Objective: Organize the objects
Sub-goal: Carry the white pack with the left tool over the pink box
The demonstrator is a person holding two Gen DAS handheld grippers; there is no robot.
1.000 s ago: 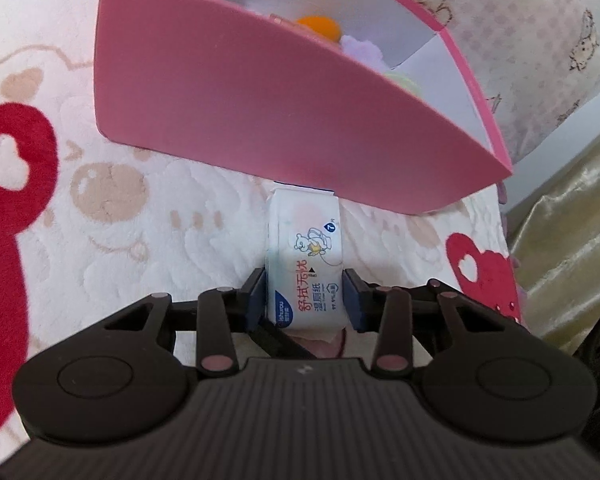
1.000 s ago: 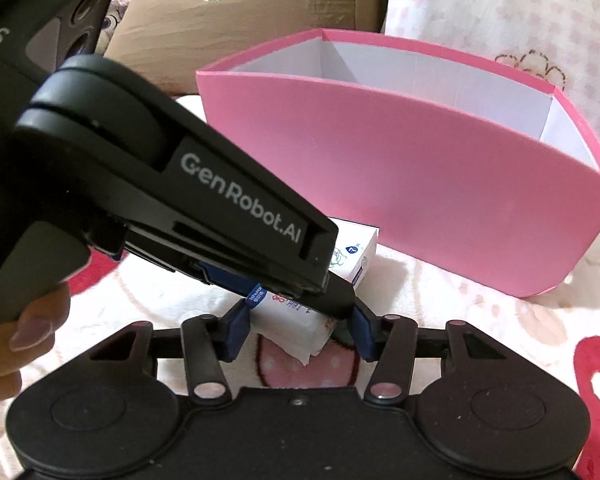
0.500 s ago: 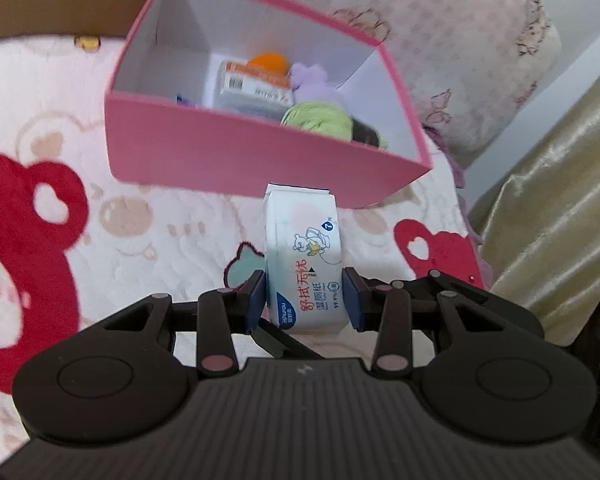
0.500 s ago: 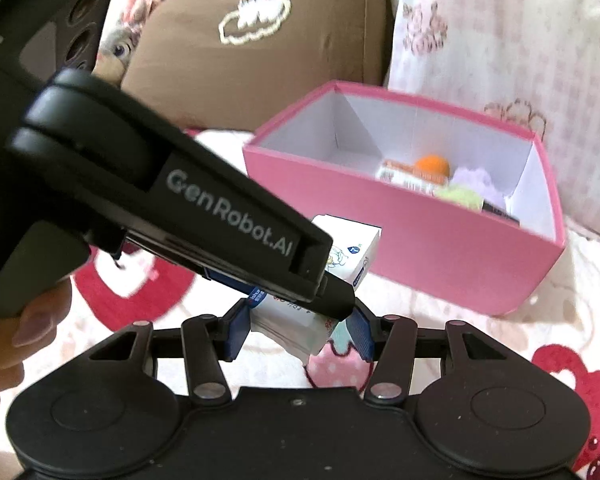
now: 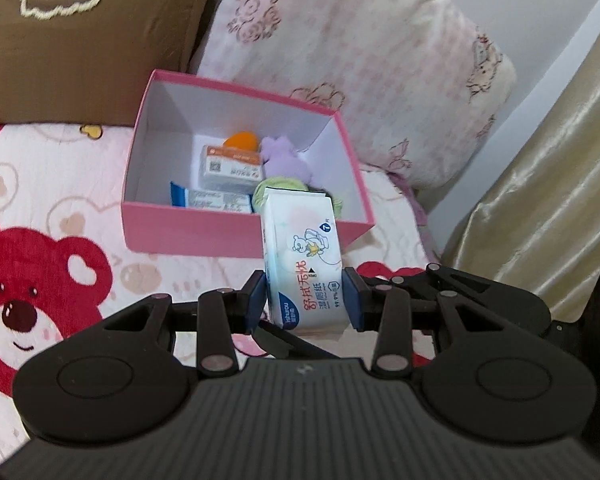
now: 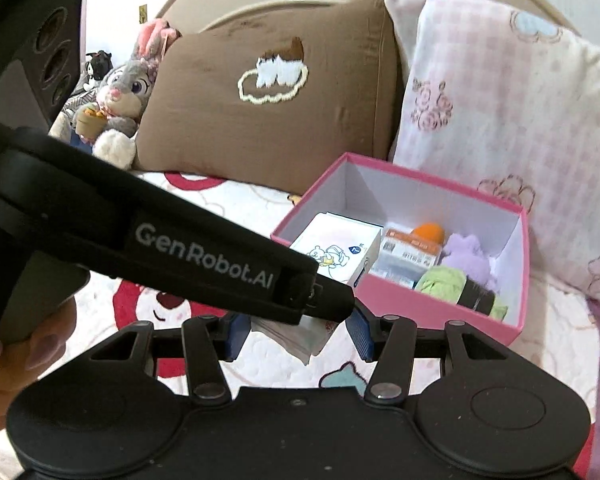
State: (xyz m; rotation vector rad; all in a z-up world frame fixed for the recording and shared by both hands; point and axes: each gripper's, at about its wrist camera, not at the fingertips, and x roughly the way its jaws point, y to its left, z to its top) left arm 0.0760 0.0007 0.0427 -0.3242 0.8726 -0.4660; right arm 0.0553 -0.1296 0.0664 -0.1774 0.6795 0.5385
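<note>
Left wrist view: your left gripper (image 5: 305, 295) clamps the wipes pack (image 5: 303, 258) above the bedspread, hiding part of the pink box (image 5: 192, 236). Your right gripper (image 6: 298, 330) is spread; the left tool hides what lies between its blue pads.

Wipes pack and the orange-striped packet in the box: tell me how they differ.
The wipes pack is clamped in the left tongs, off the bed and short of the pink box; the orange-striped packet lies loose inside that box. The wipes pack carries a cartoon bear and blue and red print; the packet has an orange band and a code label. The wipes pack looks bigger, but it is nearer the camera. Both are pale soft packs.
</note>
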